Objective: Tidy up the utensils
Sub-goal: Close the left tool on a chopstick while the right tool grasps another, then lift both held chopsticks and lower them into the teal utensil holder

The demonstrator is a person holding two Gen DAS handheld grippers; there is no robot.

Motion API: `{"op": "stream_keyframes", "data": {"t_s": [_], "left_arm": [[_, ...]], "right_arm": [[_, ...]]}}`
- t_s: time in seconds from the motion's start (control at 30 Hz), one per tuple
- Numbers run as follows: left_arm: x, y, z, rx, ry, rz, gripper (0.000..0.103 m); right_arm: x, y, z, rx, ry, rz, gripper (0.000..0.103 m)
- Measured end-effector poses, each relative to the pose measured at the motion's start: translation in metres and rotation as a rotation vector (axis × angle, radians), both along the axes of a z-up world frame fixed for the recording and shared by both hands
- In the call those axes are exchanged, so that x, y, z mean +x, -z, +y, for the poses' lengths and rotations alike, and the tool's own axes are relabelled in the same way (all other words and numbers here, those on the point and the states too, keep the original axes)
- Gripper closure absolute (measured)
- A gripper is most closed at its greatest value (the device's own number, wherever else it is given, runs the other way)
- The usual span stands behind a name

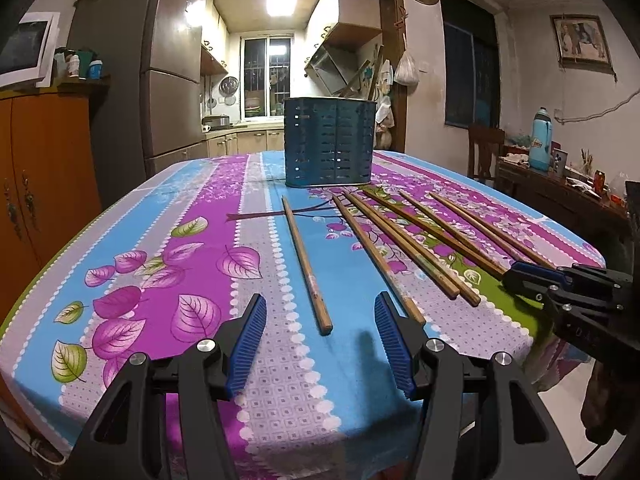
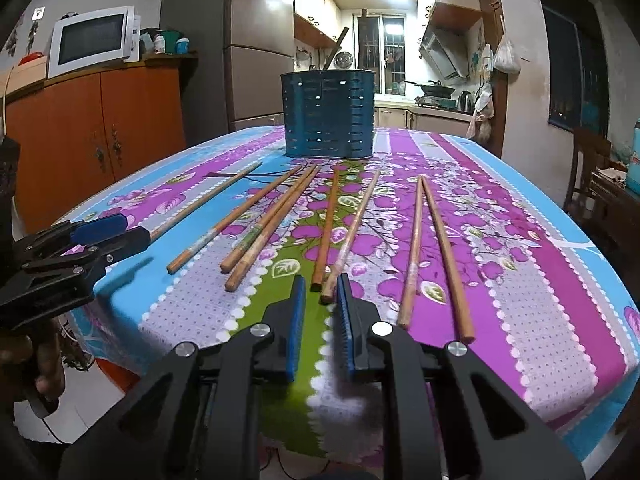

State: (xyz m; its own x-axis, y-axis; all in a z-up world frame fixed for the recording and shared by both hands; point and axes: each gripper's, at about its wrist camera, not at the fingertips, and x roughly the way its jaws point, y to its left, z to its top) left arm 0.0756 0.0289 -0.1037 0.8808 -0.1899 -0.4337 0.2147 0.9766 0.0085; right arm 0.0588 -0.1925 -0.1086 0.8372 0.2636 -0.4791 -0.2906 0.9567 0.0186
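Chopsticks (image 2: 348,228) of brown wood all lie on the bench (image 2: 560,280); none is in the holder yet.

We count eight of them spread like a fan on the flowered cloth, in front of the dark blue perforated metal holder (image 2: 328,114), which seems to hold none of them. Our left gripper (image 1: 320,346) has its fingers released around the near end of the leftmost chopstick (image 1: 306,264), not pressing it. Our right gripper (image 2: 320,300) has its fingers nearly clenched, close around the end of one middle chopstick; we cannot tell if they press it. We judge the sorting has hardly begun.
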Motion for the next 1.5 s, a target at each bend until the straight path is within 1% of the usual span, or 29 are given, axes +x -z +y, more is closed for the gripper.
{"op": "stream_keyframes", "data": {"t_s": [0.2,0.53,0.57,0.67,0.73,0.83,1.07,1.23,1.27,1.3,1.33,1.5], "left_arm": [[0.003,0.004,-0.001,0.004,-0.003,0.013,0.045],[0.005,0.009,-0.01,0.01,-0.001,0.015,0.045],[0.004,0.01,-0.01,0.012,-0.005,0.01,0.046],[0.005,0.011,-0.012,0.013,-0.011,0.0,0.06],[0.006,0.011,-0.012,0.008,-0.013,-0.003,0.071],[0.01,0.011,-0.011,0.006,-0.019,-0.009,0.072],[0.006,0.017,-0.016,0.036,-0.033,-0.065,0.072],[0.004,0.019,-0.015,0.028,-0.033,-0.085,0.073],[0.003,0.019,-0.015,0.027,-0.033,-0.088,0.074],[0.003,0.02,-0.015,0.025,-0.036,-0.089,0.083],[0.003,0.02,-0.014,0.025,-0.045,-0.088,0.092],[0.003,0.017,-0.012,0.013,-0.05,-0.08,0.096]], "right_arm": [[0.005,0.0,-0.013,0.007,0.043,0.003,0.089],[0.013,0.002,-0.011,0.012,0.007,-0.002,0.088],[0.013,0.003,-0.011,0.014,0.007,-0.006,0.088],[0.014,0.004,-0.011,0.02,0.01,-0.014,0.088],[0.014,0.004,-0.011,0.021,0.011,-0.021,0.088],[0.015,0.004,-0.01,0.019,0.008,-0.027,0.089],[0.013,0.004,-0.011,0.014,0.006,-0.036,0.089],[0.009,0.006,-0.012,0.021,0.011,-0.048,0.09],[0.009,0.007,-0.012,0.024,0.016,-0.052,0.094],[0.008,0.007,-0.013,0.027,0.02,-0.055,0.097],[0.008,0.007,-0.013,0.033,0.024,-0.058,0.097],[0.008,0.006,-0.019,0.062,0.041,-0.062,0.098]]}}
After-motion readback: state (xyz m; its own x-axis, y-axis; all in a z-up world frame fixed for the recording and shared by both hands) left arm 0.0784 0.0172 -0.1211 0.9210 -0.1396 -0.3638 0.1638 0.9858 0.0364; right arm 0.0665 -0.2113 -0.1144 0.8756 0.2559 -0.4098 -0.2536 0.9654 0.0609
